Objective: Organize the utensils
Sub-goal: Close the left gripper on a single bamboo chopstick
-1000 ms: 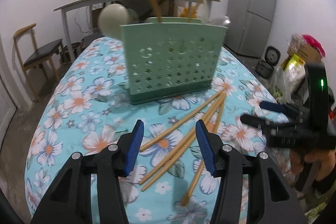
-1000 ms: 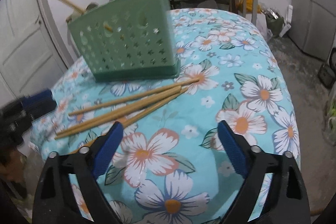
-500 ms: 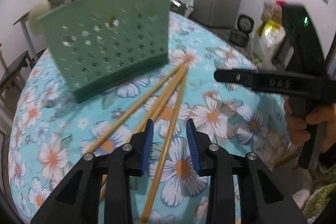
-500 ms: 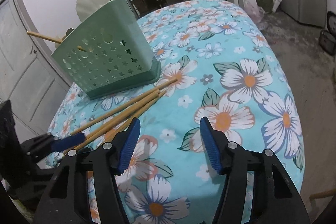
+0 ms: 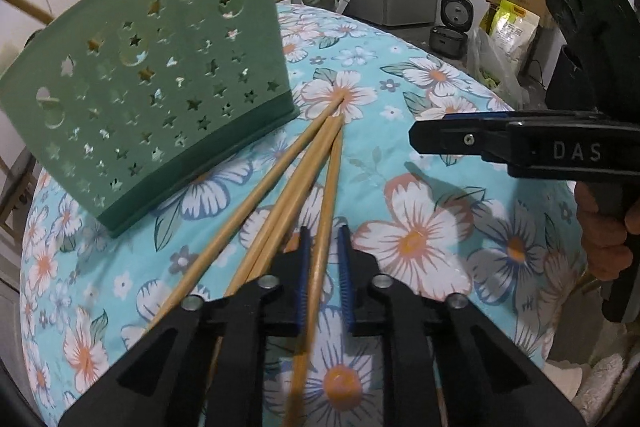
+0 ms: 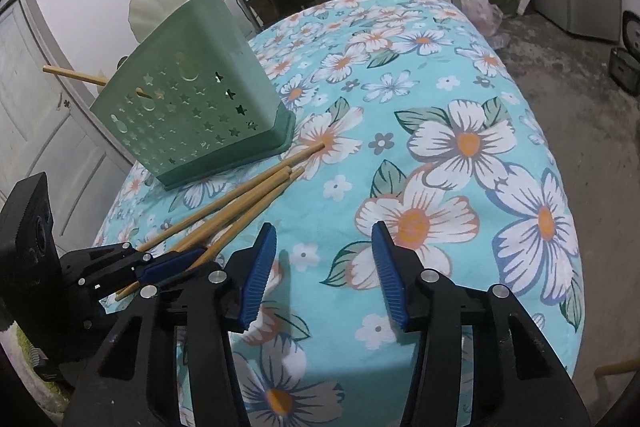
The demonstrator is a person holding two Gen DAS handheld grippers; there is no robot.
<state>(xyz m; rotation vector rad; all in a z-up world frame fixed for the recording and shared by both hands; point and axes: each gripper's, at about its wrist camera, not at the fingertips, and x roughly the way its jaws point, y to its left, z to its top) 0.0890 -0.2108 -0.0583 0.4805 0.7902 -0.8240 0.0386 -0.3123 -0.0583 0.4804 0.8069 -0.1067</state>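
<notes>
Left gripper (image 5: pixel 323 273) jaws have just been closing, now pinching one chopstick (image 5: pixel 326 211) near its close end. Stick is lying lengthwise away from tool, tip pointing toward holder (image 5: pixel 160 83) mid-table. Right gripper (image 6: pixel 324 267) half open, closing on nothing, hovering over bare tablecloth (image 6: pixel 460 155) beside bundle; left is nearer.
</notes>
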